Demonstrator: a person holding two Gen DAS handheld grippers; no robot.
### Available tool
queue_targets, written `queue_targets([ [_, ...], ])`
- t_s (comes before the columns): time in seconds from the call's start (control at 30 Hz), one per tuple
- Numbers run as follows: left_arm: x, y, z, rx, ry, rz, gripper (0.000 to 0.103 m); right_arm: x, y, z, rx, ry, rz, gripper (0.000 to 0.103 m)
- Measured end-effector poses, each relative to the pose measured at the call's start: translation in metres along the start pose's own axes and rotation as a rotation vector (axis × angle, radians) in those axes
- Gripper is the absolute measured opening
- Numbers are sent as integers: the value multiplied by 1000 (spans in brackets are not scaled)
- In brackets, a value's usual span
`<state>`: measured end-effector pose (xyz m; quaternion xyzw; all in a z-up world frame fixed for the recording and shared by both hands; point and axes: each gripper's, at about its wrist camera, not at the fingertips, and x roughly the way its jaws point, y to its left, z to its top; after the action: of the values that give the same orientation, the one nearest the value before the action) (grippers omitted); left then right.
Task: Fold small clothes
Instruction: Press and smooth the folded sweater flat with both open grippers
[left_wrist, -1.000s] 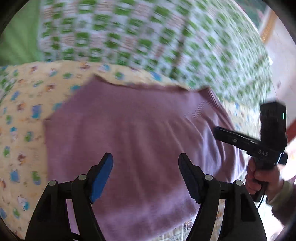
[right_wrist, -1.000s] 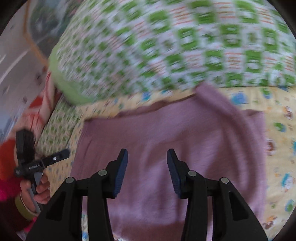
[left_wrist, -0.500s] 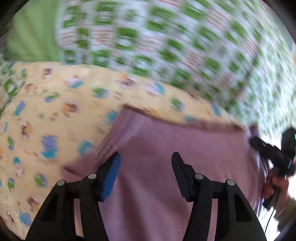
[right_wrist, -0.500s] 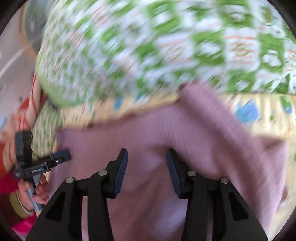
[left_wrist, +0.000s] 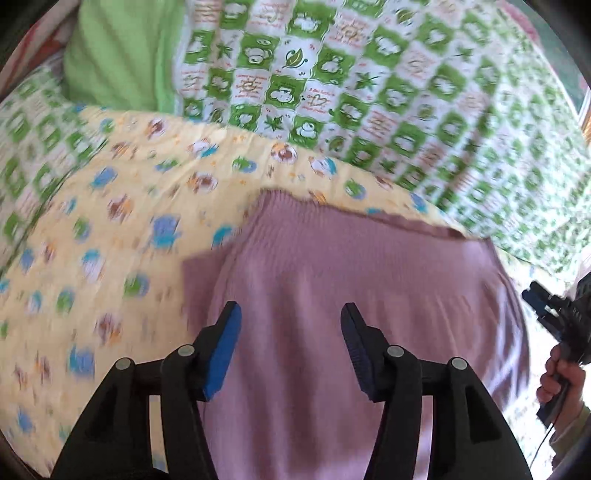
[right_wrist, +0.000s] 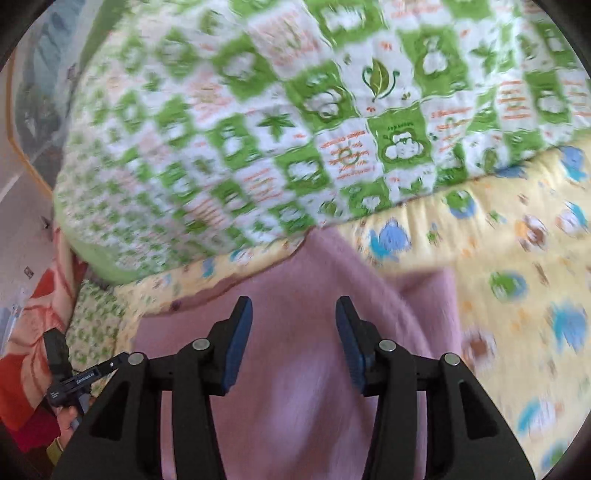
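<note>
A mauve knit garment (left_wrist: 351, 280) lies spread flat on a yellow cartoon-print sheet (left_wrist: 122, 229); it also shows in the right wrist view (right_wrist: 295, 369). My left gripper (left_wrist: 290, 332) is open and empty, hovering over the garment's left part. My right gripper (right_wrist: 293, 325) is open and empty over the garment's far edge. The right gripper shows at the right edge of the left wrist view (left_wrist: 554, 314); the left gripper shows at the lower left of the right wrist view (right_wrist: 74, 376).
A green-and-white patterned quilt (left_wrist: 369, 81) is heaped behind the garment and also fills the top of the right wrist view (right_wrist: 295, 110). A plain green cushion (left_wrist: 114, 59) lies at the back left. Red fabric (right_wrist: 29, 332) lies at the left.
Both grippers have moved forward toward the garment's far edge and the quilt. The left gripper's fingers have closed in somewhat from their widest. The garment lies as before.
</note>
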<state>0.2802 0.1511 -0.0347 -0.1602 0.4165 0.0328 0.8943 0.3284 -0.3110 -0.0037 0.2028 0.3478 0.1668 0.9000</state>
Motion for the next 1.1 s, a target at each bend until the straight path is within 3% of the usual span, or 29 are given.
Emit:
queue_targets([
  [0.1,-20,3,-34,-24,16,-15,58,-21,13,-32,-52,71,25,49],
  [0.23,-15,6,-70,-45,91,-11,58,-29,20,-78,-112,225,13,49],
  [0.4,1,27,-90,-91,160,21,57,-39,-18,-114,-84,322,-163,49],
  [0.47,0,29,-93,-84,166,58,57,-47,-27,-118,-60,303,-152,49],
  [0.57,-6,38,-99,-106,178,96,58,-59,-24,-116,-65,277,-203,49],
  [0.87,-41,58,-131,-254,233,71,65,-83,20,-111,-52,187,-139,56],
  [1.0,-39,62,-147,-365,294,22,69,-75,43,-116,-70,194,-107,56],
  [1.1,-32,63,-152,-426,307,30,72,-73,53,-120,-79,206,-93,56],
])
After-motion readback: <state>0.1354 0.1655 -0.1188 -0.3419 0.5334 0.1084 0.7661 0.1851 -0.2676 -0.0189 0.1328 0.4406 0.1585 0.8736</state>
